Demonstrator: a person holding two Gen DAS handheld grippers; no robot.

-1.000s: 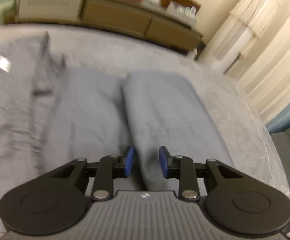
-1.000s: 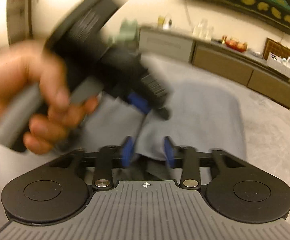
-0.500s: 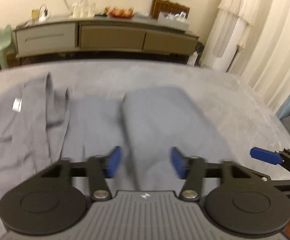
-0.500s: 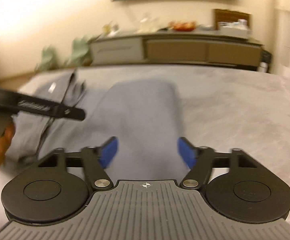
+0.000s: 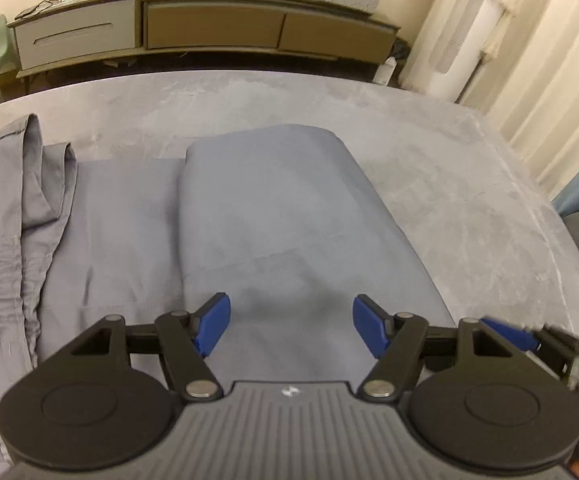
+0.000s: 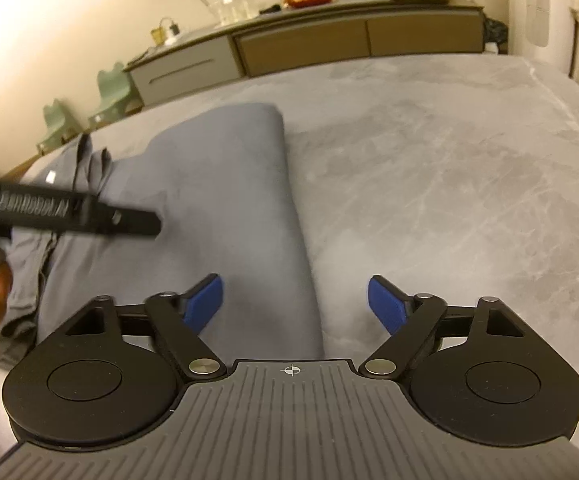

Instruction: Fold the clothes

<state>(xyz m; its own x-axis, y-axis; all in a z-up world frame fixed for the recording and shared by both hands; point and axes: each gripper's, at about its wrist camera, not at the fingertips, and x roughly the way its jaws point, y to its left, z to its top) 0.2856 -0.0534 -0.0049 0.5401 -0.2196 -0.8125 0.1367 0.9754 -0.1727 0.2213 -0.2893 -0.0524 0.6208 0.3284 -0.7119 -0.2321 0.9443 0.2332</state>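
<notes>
Folded blue-grey cloth garment [image 5: 273, 208]: lies flat on the wide grey suede-like bed surface [image 5: 449, 168], its upper layer a smooth rounded panel, a flatter lower layer showing at its left.

Crumpled grey cloth garment with a white label [image 5: 5, 216]: lies at the left, touching the folded one's lower layer.

Left gripper [image 5: 291, 330]: black, with blue pads, held over the near end of the folded garment. Its jaws have just been opening and stand apart, with nothing pinched between them.

Right gripper [image 6: 295, 308]: held over the right edge of the folded garment. Its jaws have just been closing, yet stand apart, gripping nothing.

Long grey-and-brown sideboard [image 5: 209, 28]: against the far wall.

Pale curtains [image 5: 537, 52]: far right.
</notes>
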